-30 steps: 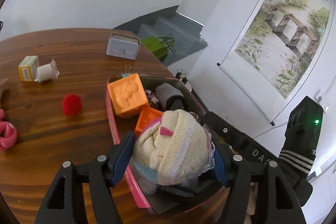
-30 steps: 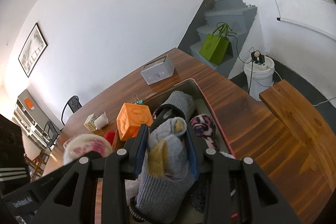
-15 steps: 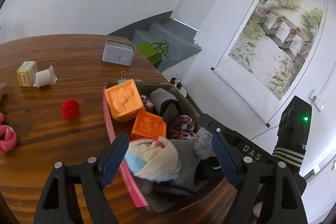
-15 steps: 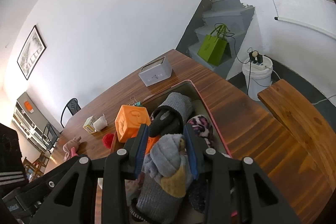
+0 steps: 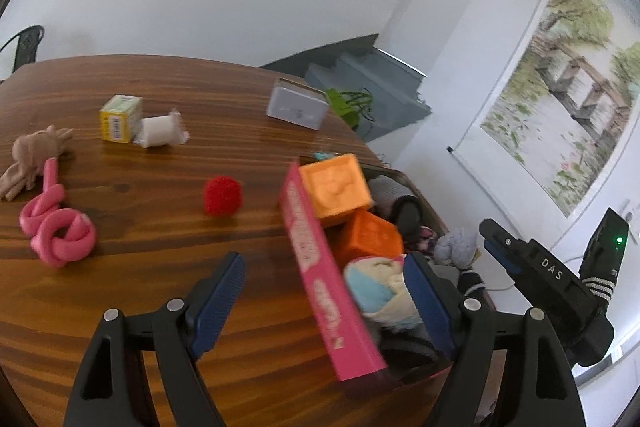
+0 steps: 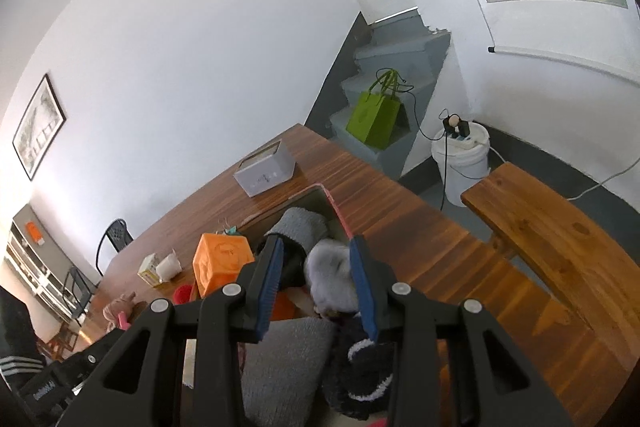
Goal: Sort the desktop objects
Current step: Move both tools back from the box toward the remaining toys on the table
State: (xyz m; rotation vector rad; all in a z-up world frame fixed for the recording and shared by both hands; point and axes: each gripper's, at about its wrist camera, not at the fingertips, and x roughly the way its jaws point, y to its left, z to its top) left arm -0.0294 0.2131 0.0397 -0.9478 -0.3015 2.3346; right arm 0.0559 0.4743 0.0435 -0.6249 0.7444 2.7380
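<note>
Forward-left of the wide-open, empty left gripper (image 5: pixel 324 291) lies the red ball (image 5: pixel 222 195), nearer this hand than the other. Meanwhile, the right gripper (image 6: pixel 317 281) holds a grey sock (image 6: pixel 334 279) narrowly above the box (image 6: pixel 336 209).

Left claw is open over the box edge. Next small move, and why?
Probably shift the left claw leftward toward the red pom-pom. The claw is open and empty astride the pink box wall, the cream sock lies inside the box, and the pom-pom looks like the nearest loose item on the table.
</note>
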